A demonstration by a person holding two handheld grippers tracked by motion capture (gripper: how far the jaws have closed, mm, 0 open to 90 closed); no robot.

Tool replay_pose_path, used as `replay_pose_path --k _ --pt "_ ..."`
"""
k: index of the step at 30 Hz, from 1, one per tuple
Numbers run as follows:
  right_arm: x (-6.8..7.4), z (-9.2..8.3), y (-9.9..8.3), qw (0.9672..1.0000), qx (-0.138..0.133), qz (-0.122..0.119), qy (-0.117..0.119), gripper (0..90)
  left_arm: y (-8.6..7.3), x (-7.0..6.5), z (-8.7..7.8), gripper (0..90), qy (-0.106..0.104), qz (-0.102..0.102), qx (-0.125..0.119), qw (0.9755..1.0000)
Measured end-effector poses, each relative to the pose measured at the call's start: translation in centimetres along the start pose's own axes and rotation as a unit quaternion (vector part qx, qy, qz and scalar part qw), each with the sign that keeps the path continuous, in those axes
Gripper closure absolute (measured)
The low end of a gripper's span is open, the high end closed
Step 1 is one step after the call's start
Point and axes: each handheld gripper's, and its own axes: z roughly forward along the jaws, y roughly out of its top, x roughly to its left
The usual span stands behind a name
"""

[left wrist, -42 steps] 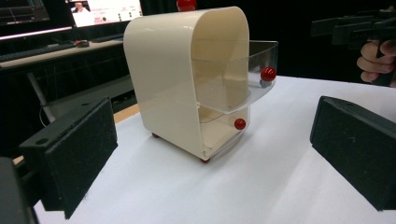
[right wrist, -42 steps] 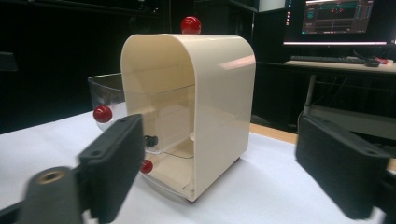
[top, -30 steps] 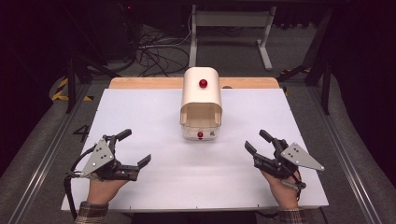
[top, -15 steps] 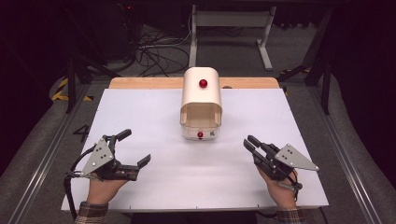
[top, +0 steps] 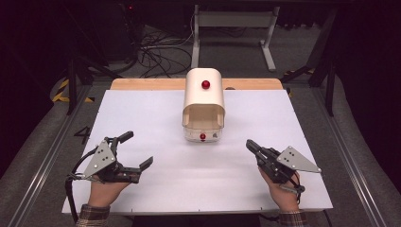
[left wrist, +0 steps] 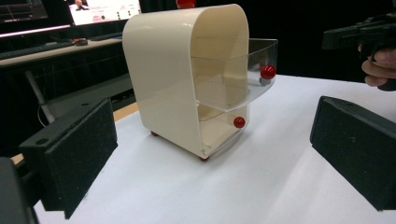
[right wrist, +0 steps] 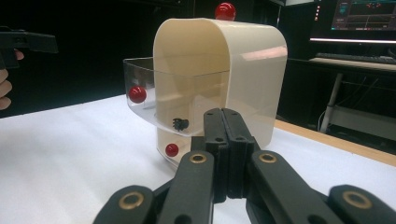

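A white table top [top: 156, 123] covers most of a wooden board [top: 142, 84], whose far edge stays bare. Beyond it, cables [top: 158, 49] lie tangled on the dark floor beside a grey metal stand [top: 265, 42]. Yellow-black tape [top: 60, 90] marks the floor at far left. Lit monitors [right wrist: 366, 18] glow on a desk.
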Motion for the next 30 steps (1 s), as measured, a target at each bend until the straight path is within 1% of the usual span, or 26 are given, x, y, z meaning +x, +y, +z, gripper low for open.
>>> replay_pose_path --k 5,8,13,14,15,18,19,26,30 --pt "0.3 0.2 0.0 1.0 0.003 -0.005 0.005 90.0 0.0 0.0 0.0 1.4 0.001 0.001 0.001 1.0" --pt "0.9 0.6 0.0 0.9999 0.007 -0.01 0.012 90.0 0.1 0.0 -0.1 1.4 0.002 0.002 -0.001 1.0" --pt "1.3 1.0 0.1 0.9997 0.011 -0.016 0.016 90.0 0.1 0.0 -0.2 1.4 0.002 0.001 -0.003 1.0" --pt "1.6 1.3 0.2 0.9995 0.017 -0.021 0.015 90.0 0.1 0.0 -0.3 1.6 0.001 0.0 -0.003 1.0" --pt "1.6 1.3 0.2 0.9995 0.017 -0.021 0.015 90.0 0.1 0.0 -0.3 1.6 0.001 0.0 -0.003 1.0" --pt "2.1 1.7 0.4 0.999 0.027 -0.031 0.016 90.0 0.2 0.0 -0.2 1.6 0.0 0.0 -0.003 1.0" --pt "2.5 2.1 0.7 0.9985 0.034 -0.04 0.016 90.0 0.2 -0.1 -0.2 1.6 0.0 0.0 -0.003 1.0" --pt "3.0 2.9 1.2 0.9974 0.041 -0.056 0.021 90.0 0.2 0.0 -0.2 1.7 -0.001 -0.001 -0.003 1.0" --pt "3.2 3.1 1.5 0.9972 0.044 -0.058 0.021 90.0 0.2 0.0 -0.3 1.8 -0.002 0.0 -0.002 1.0"
